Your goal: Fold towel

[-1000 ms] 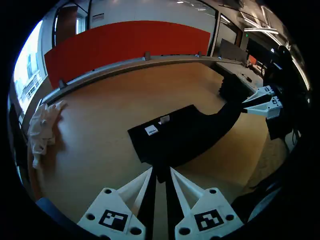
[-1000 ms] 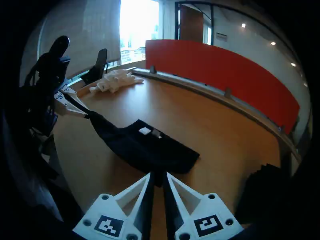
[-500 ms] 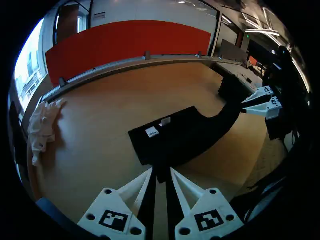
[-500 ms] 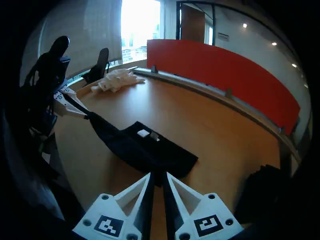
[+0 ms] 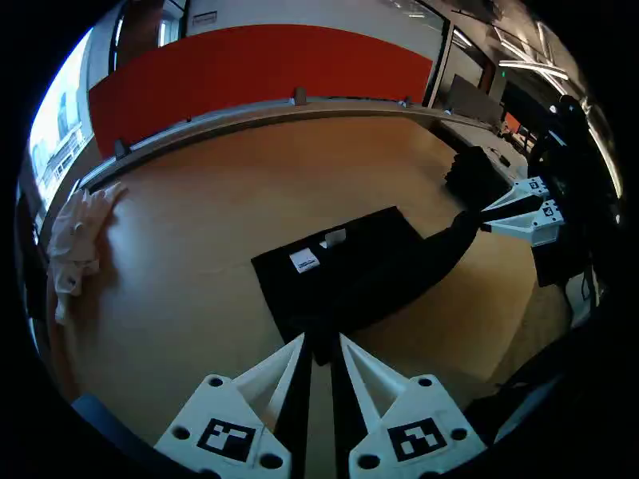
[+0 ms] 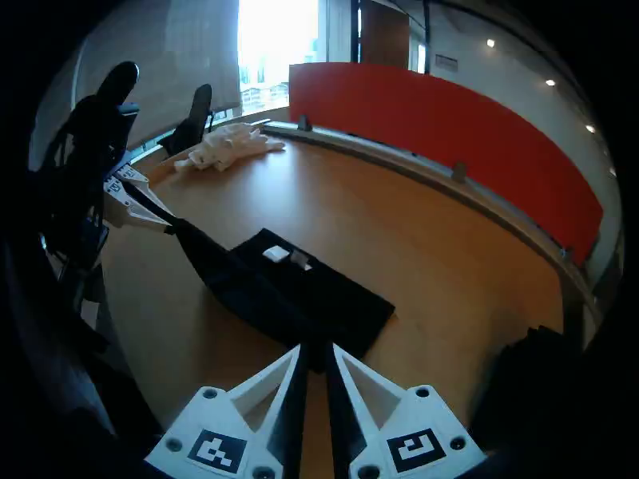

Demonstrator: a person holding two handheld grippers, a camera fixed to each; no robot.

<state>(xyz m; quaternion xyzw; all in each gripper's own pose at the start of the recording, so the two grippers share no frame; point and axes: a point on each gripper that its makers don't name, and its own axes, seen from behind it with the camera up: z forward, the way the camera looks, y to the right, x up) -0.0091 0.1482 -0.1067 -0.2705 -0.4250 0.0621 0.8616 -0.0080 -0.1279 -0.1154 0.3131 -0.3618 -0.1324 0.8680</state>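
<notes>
A black towel (image 5: 351, 271) with small white tags (image 5: 303, 259) lies partly flat on the wooden table (image 5: 200, 207). Its near edge is lifted between the two grippers. My left gripper (image 5: 319, 351) is shut on one end of that edge. The right gripper (image 5: 483, 223) pinches the other end at the right of the left gripper view. In the right gripper view the towel (image 6: 319, 295) runs from my right gripper (image 6: 315, 355), shut on it, up to the left gripper (image 6: 168, 227) at the left, held by a person in dark clothing.
A heap of white cloth (image 5: 76, 239) sits at the table's far left edge, also the white heap (image 6: 228, 144) by a dark chair (image 6: 192, 120). A dark folded stack (image 5: 475, 172) rests near the right gripper. A red partition (image 5: 255, 72) bounds the table's back.
Both grippers have shifted a little with the towel edge still held. The lifted edge hangs straighter between them and the flat part has slid slightly on the table.
</notes>
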